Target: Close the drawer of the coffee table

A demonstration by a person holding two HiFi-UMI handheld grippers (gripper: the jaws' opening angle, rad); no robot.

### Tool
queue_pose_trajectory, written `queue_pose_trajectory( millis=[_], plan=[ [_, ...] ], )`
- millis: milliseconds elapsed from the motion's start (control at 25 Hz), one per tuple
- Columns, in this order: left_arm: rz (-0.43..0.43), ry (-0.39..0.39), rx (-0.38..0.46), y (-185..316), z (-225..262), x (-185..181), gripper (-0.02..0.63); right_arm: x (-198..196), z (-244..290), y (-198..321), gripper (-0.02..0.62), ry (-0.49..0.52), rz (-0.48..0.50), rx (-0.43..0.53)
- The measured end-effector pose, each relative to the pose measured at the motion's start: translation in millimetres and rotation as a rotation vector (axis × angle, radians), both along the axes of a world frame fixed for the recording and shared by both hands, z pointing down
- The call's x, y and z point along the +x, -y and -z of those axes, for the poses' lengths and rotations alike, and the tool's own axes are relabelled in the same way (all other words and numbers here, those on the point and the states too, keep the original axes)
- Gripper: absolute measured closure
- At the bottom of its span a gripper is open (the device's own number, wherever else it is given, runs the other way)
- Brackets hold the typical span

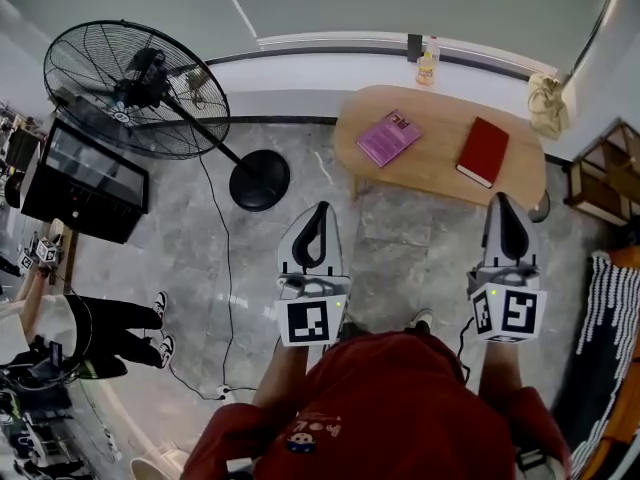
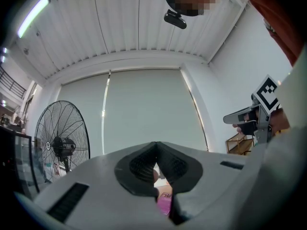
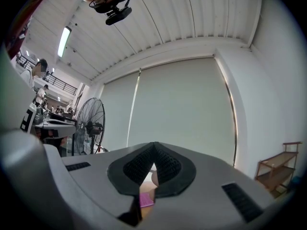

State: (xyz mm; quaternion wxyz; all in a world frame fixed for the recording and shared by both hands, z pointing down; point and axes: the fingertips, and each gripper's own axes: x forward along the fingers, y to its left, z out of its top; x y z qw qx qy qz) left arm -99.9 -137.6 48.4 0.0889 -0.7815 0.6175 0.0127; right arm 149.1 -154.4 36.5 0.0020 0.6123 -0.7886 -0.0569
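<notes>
The jaws of the left gripper [image 2: 154,146] are pressed together at their tips with nothing between them. The jaws of the right gripper [image 3: 153,145] are pressed together in the same way and are also empty. Both grippers are held out side by side in front of the person's red shirt [image 1: 385,388], pointing toward the coffee table [image 1: 440,173].

That low oval wooden table stands on the marble floor [image 1: 300,178], ahead of the grippers and near the wall. Its drawer cannot be made out from above. In the head view the left gripper's tip lies over the floor just short of the table, and the right one's tip lies over the table's near edge.

A pink book [image 1: 388,136] and a red book [image 1: 484,151] lie apart on the tabletop. A black standing fan [image 1: 130,88] stands to the left, and a wooden shelf [image 1: 605,173] to the right.
</notes>
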Motion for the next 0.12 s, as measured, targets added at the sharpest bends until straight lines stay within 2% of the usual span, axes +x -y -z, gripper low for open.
queue_pose_trajectory(
  millis=[120],
  plan=[
    [0.003,0.003,-0.001,0.4,-0.8,1.6,0.598,5.5,-0.4,1.0,0.598,0.002,-0.006,0.000]
  ],
)
